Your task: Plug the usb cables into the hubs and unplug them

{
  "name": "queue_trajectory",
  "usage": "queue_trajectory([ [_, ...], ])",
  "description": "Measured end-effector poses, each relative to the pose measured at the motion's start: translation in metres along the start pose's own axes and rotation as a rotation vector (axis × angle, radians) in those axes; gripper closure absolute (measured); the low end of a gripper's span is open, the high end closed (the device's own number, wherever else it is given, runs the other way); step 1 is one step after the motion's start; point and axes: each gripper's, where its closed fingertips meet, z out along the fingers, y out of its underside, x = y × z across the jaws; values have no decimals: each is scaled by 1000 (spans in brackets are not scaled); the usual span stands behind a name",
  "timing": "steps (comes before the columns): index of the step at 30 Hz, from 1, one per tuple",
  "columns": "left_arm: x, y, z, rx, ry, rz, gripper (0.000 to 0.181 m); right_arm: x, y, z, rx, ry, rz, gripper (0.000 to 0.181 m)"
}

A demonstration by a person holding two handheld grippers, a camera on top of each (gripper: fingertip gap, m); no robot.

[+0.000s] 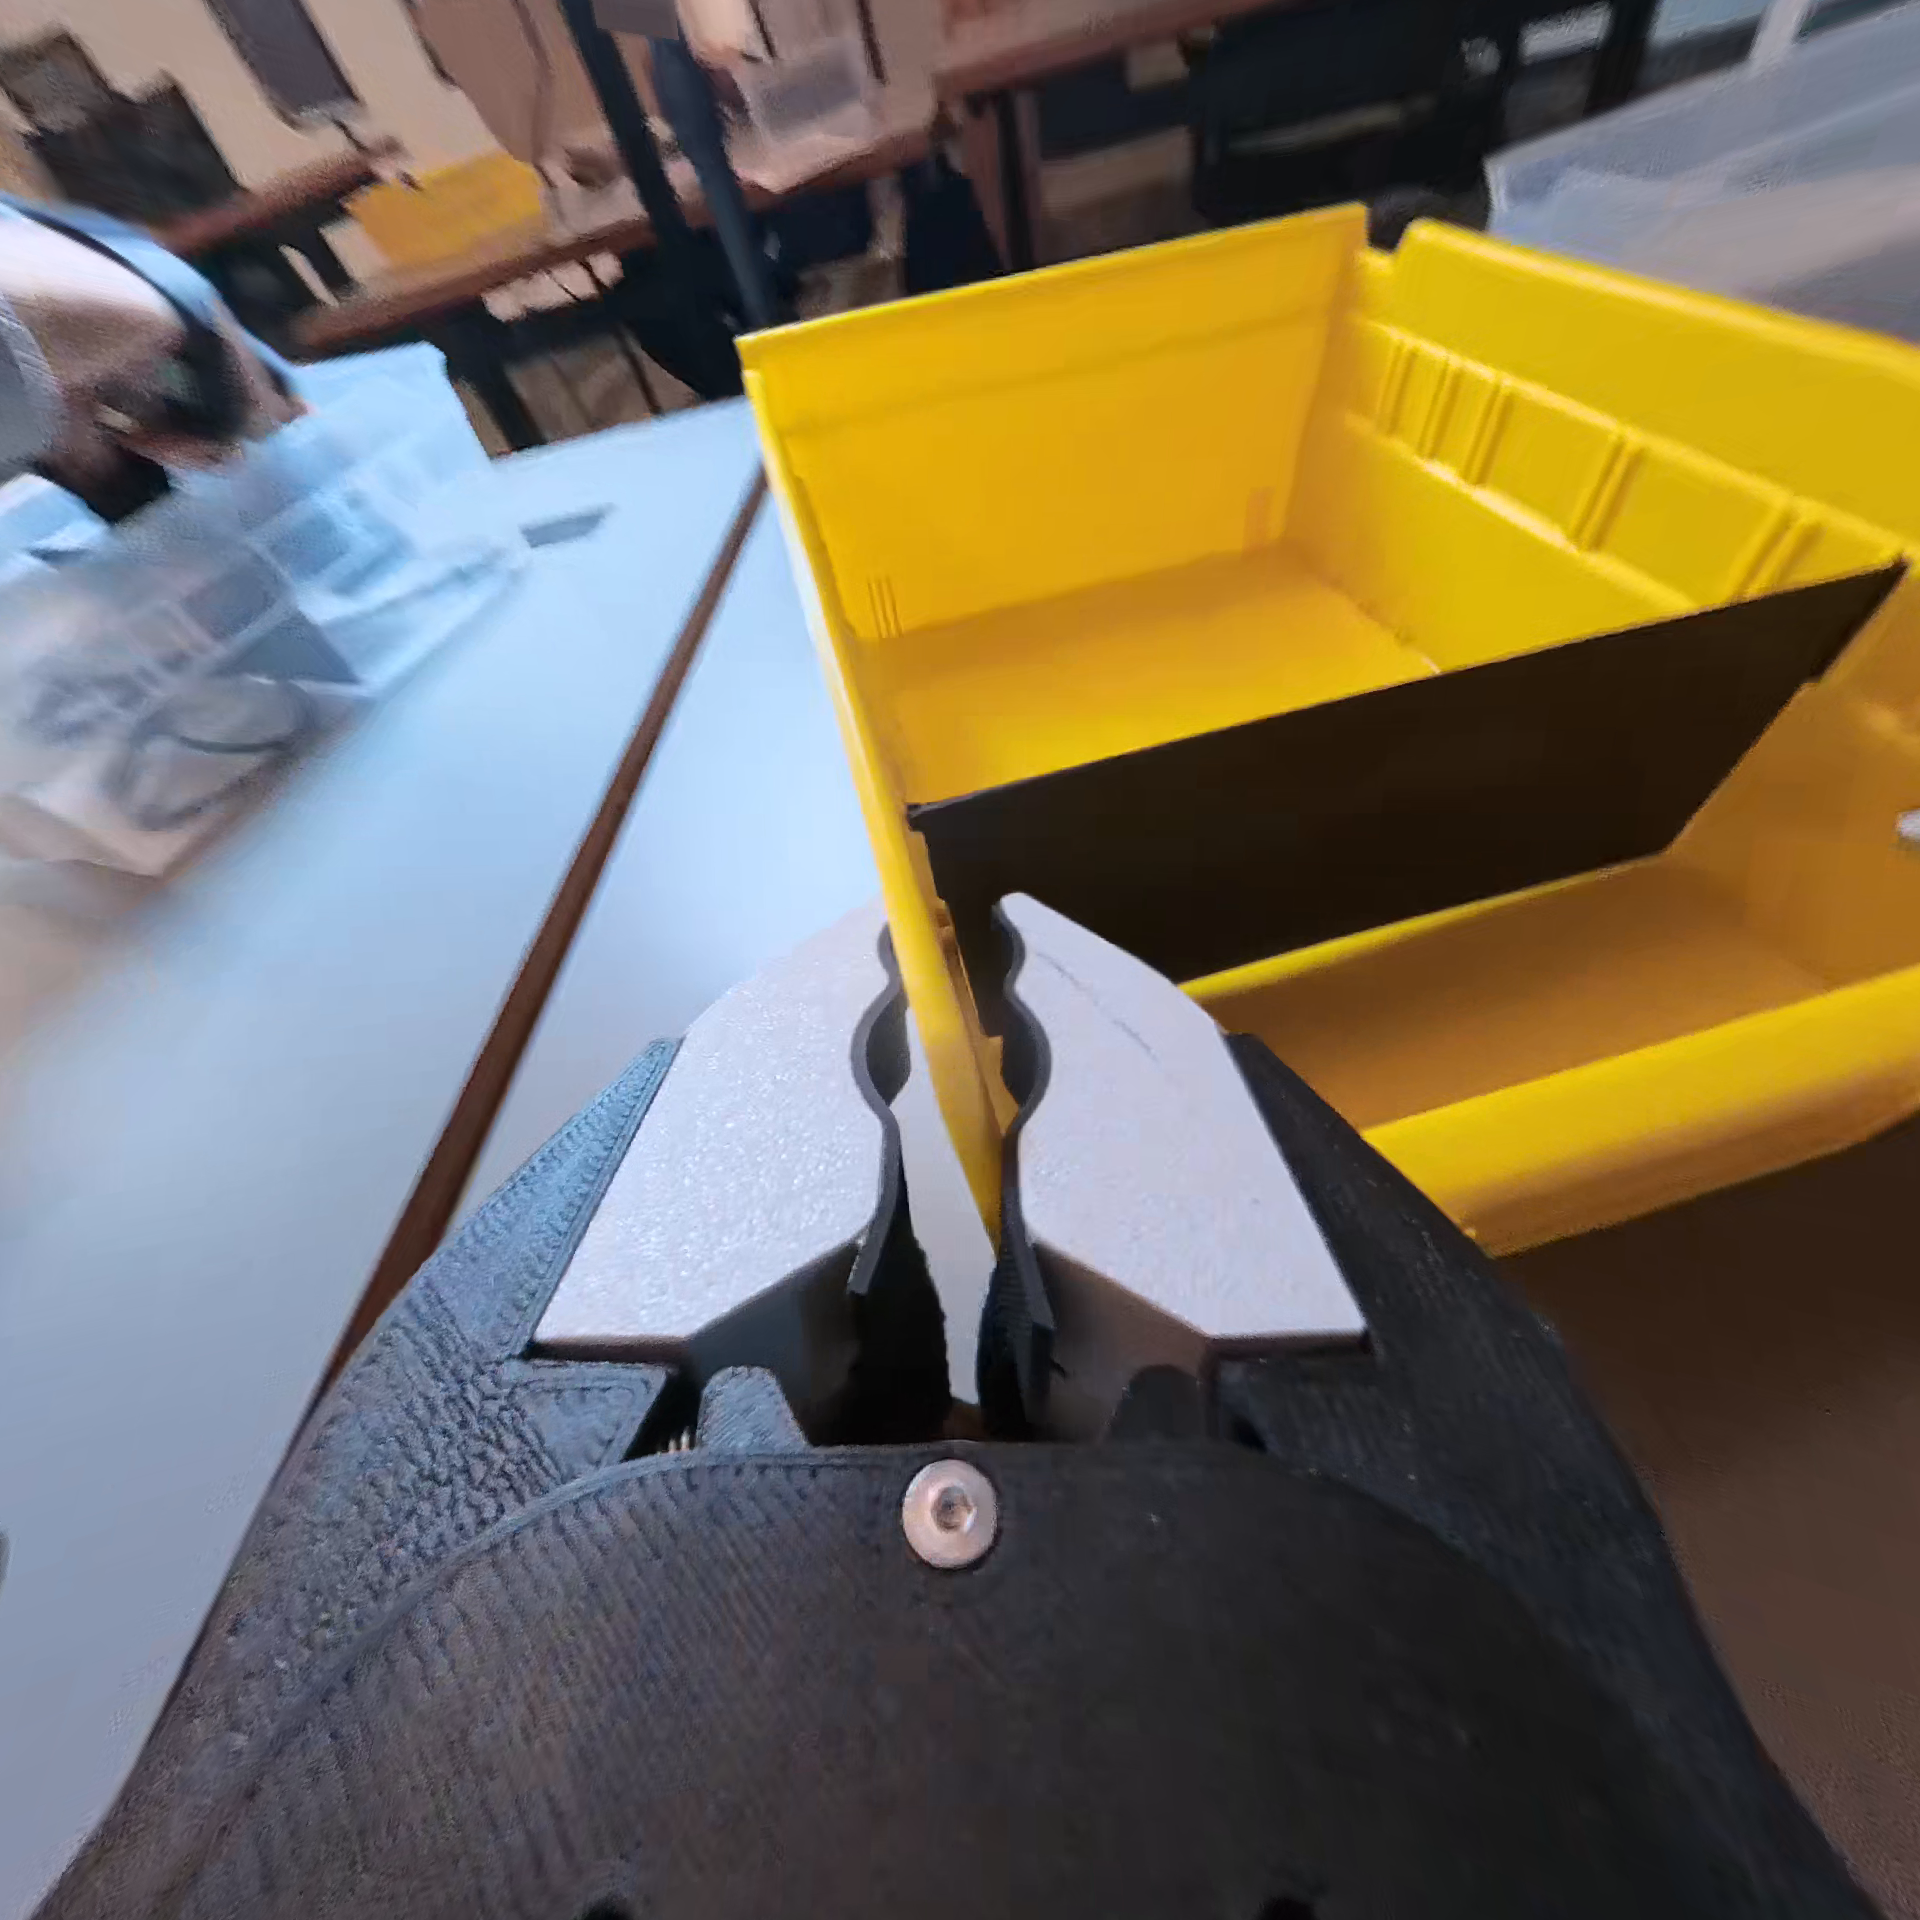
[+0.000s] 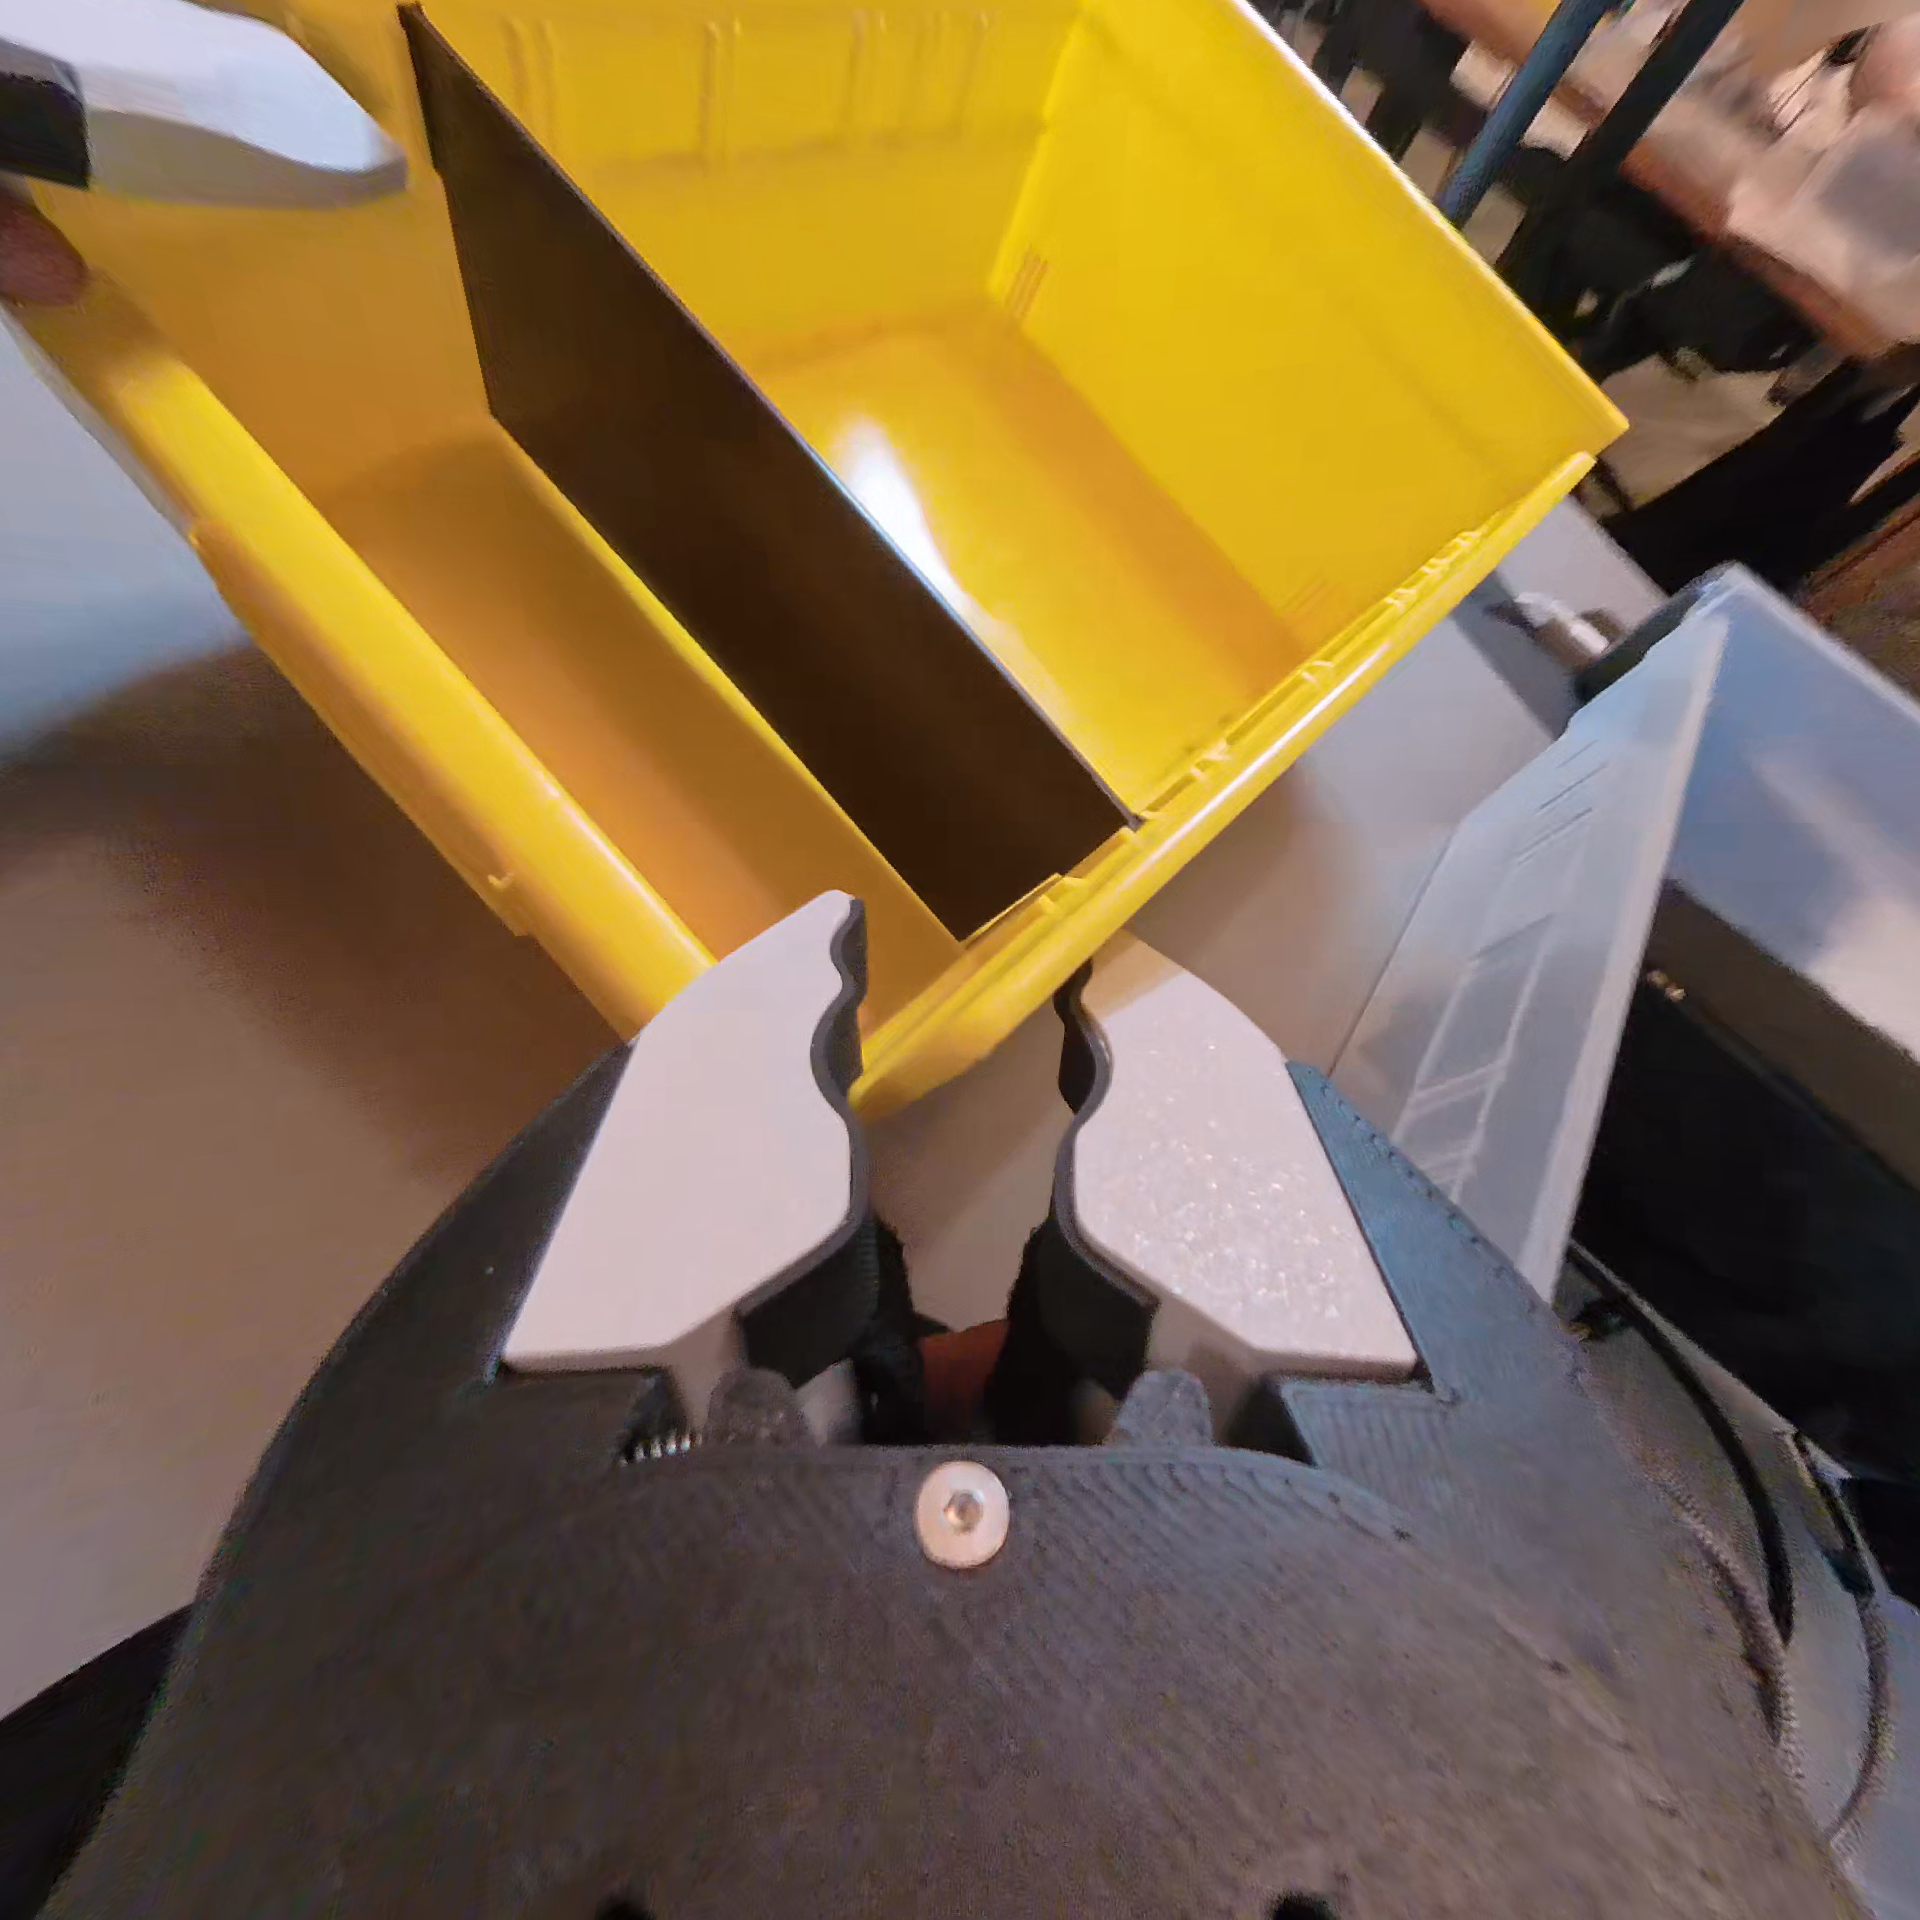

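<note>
Gripping the yellow bin [image 1: 1039, 436] from both sides, we have the left tongs [image 1: 948, 1023] pinching its thin left wall near the black divider [image 1: 1403, 769], and the right tongs [image 2: 961, 1023] around the rim on the opposite side, jaws narrowly parted with the rim between them; whether they truly clamp it we cannot tell. Both compartments that we can see are empty. No usb cables or hubs show in either view, so we cannot say where they lie.

We judge the bin to be light, stiff moulded plastic with a smooth, somewhat slippery skin; its thin walls may flex if squeezed hard. The rolled rim and the ribbed upper wall offer the surest hold, and taking it on two opposite sides should keep it level. The divider looks like a loose slotted sheet that could slip out if the bin tips.

The bin sits on a pale grey worktop [image 1: 312, 987], just beside a seam between two panels. Towards its far left corner lie clear plastic bags [image 1: 208, 623], blurred. A clear plastic container [image 2: 1538, 935] stands at the right edge. Beyond are more benches, dark frames and another yellow bin.
</note>
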Motion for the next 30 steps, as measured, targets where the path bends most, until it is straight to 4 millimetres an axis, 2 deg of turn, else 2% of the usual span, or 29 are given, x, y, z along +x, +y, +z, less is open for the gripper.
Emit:
queue_trajectory([
  [3, -6, -37, -21, 144, -88, -10, 174, 12, -24, -16, 123, 77, -40, 150],
  [6, 0, -80, -46, 296, -154, -4, 174, 34, -54, -50, 257, 182, -82, 154],
  [9, 28, -124, -68, 436, -178, 10, 174, 64, -67, -99, 343, 309, -118, 156],
  [12, 75, -160, -82, 523, -139, 39, 174, 94, -54, -154, 352, 428, -115, 157],
  [14, 116, -178, -84, 543, -76, 58, 174, 114, -32, -190, 332, 497, -86, 158],
  [17, 186, -198, -75, 553, 60, 82, 174, 143, 11, -243, 273, 606, -22, 158],
  [23, 348, -225, -42, 521, 371, 135, 172, 207, 114, -341, 89, 827, 118, 159],
  [26, 424, -225, -23, 489, 485, 161, 171, 234, 170, -374, -24, 893, 173, 160],
  [30, 503, -207, 3, 421, 578, 203, 171, 257, 243, -392, -142, 918, 241, 160],
])
